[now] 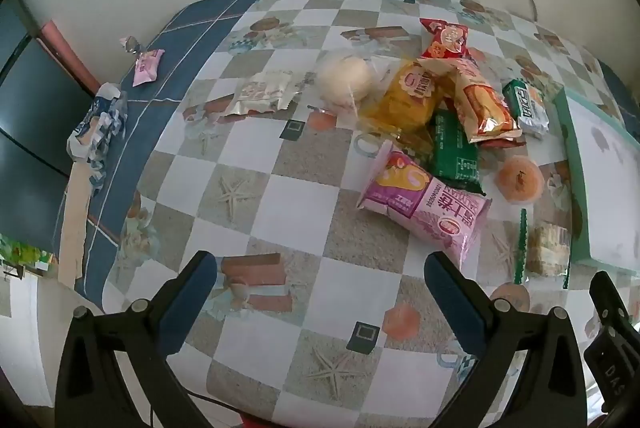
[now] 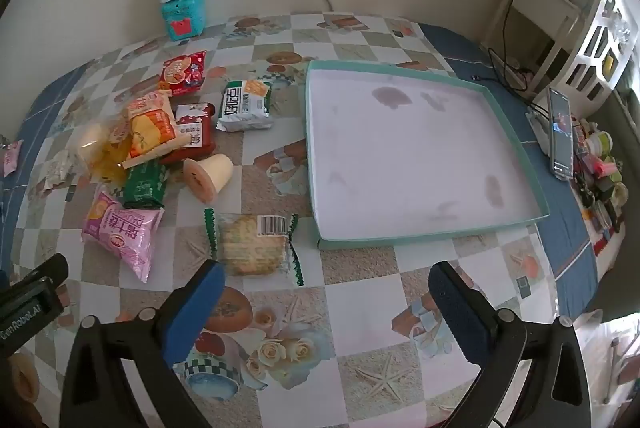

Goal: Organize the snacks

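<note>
Progress: nothing sorted yet, by the look of it; the tray (image 2: 424, 236) is bare inside.
Tray: teal-rimmed, sits toward the worktop's (image 2: 360, 308) right edge, clear of the snacks.
Snack pile: heaped mid-worktop toward the back edge; yellow bag (image 1: 404, 99), orange bag (image 1: 486, 107), green pack (image 1: 456, 147) overlapping, red pack (image 1: 446, 37) just behind.
Nearer snacks: pink bag (image 1: 432, 203) at the pile's front; cookie (image 2: 250, 244) in clear wrap just beside the tray's near corner.
Strays: white pack (image 1: 262, 93) and small pink wrapper (image 1: 148, 65) off toward the left edge.
Left gripper (image 1: 320, 292): jaws wide, holding nothing, above bare worktop.
Right gripper (image 2: 326, 302): jaws wide, holding nothing, cookie close by its left finger.
Left to do: everything, every snack is still outside the tray.
</note>
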Motion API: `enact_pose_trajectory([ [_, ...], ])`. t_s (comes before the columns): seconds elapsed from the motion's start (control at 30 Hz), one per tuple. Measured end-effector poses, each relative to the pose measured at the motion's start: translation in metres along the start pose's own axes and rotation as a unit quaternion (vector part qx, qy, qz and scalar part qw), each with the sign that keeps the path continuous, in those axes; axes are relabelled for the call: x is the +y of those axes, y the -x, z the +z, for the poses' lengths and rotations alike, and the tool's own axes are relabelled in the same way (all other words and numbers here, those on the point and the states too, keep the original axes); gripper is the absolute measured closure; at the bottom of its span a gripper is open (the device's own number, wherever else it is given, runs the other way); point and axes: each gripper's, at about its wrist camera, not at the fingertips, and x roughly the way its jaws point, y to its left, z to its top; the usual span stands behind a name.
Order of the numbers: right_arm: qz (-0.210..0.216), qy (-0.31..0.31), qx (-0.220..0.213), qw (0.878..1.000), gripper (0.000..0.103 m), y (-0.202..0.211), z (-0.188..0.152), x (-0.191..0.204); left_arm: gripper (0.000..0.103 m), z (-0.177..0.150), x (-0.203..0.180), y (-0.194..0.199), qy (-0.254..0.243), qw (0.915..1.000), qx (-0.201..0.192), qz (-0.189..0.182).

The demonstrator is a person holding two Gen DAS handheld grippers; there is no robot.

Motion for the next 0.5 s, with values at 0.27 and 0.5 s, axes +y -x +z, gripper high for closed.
enact_pose_trajectory([
  [0.27, 0.003, -0.001, -0.002, 1.0, 0.0, 0.0019, 0.0002, -0.0003, 0.0, 0.0012, -0.0025, 0.0044, 0.004, 1.0, -0.007, 0.002],
  [0.5, 0.003, -0.003, -0.004, 1.0, 0.0, 0.0025, -0.0056, -0.0026, 0.0, 0.0029, -0.0049, 0.0074, -0.002, 0.9999, -0.012, 0.003],
])
